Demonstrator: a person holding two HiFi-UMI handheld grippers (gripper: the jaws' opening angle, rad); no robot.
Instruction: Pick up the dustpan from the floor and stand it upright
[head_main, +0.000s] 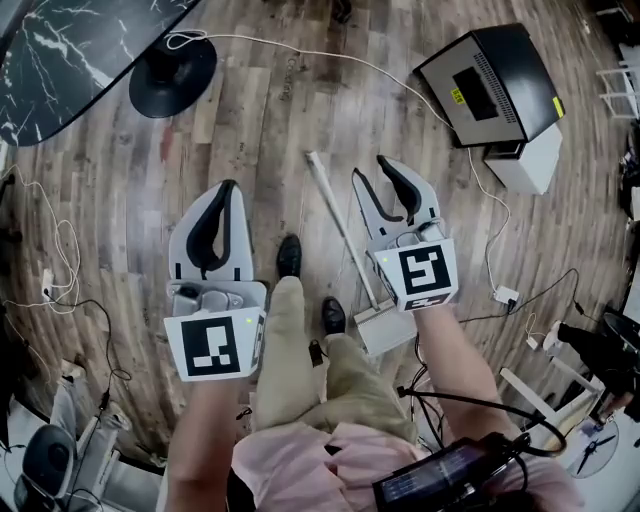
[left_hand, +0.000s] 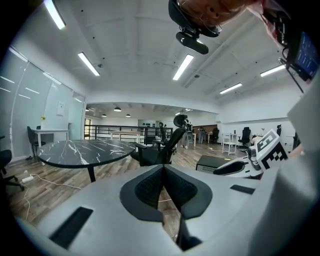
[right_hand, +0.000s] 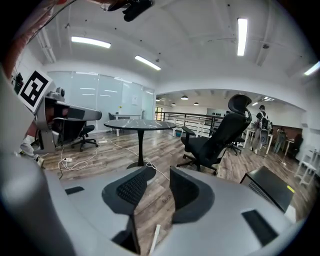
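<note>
While person stands over wooden floor (head_main: 270, 120), head view: dustpan (head_main: 350, 248) lies flat, handle running toward 11 o'clock, at 9 o'clock side of right gripper (head_main: 368, 167).
Left gripper view: left gripper (left_hand: 163, 168) jaws pressed together, nothing between.
Right gripper view: jaws parted, empty; dustpan handle tip on floor at 6 o'clock, below gap.

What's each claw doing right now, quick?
Left claw: closed, nothing in it.
Right claw: open, empty; the white long-handled plastic dustpan is not gripped.
</note>
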